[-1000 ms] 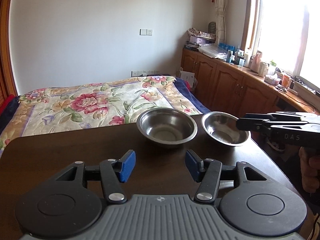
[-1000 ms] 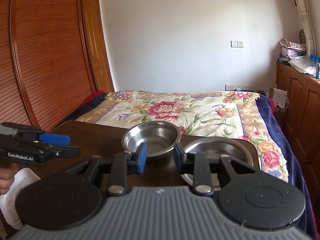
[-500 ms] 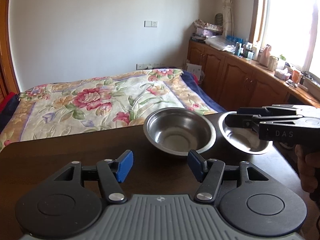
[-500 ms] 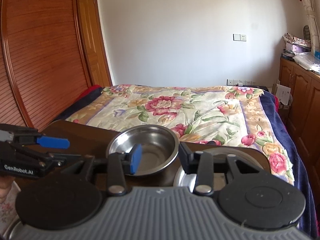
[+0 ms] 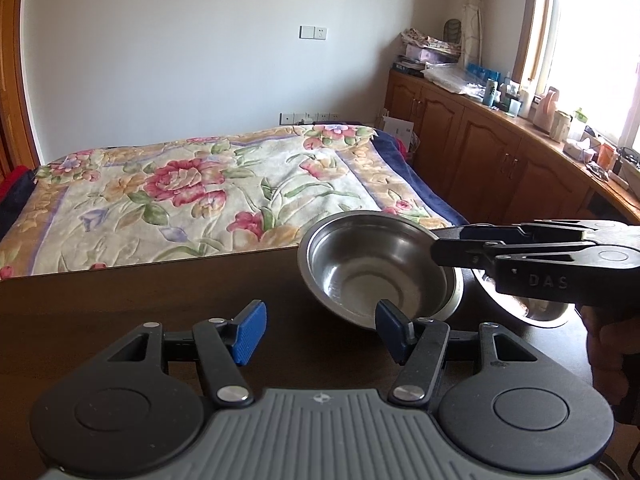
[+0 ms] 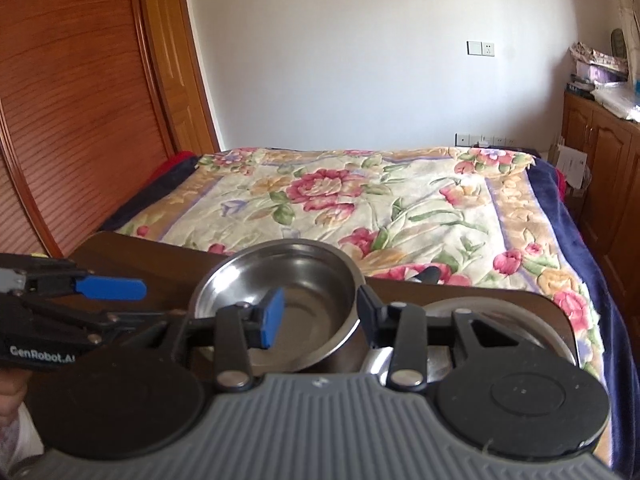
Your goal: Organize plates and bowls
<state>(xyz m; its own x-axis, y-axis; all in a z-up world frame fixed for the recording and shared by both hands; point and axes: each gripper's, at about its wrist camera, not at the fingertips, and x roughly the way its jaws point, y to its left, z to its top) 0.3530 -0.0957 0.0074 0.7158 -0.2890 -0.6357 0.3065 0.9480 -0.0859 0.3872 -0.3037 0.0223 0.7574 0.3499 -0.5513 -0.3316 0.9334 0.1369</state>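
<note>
Steel bowl (image 6: 280, 296), rim between right gripper (image 6: 318, 314) wide jaws; left gripper (image 5: 318, 330) wide, empty.

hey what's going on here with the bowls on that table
A person holds a gripper in each hand over a dark table beside a bed. The right gripper straddles the right rim of the deeper steel bowl, which looks tilted; whether it grips yet is unclear. A second bowl sits just to its right. The left gripper waits open, empty.

Bare table (image 5: 120, 312) left — two bowls (image 5: 376, 272) crowd the right.
</note>
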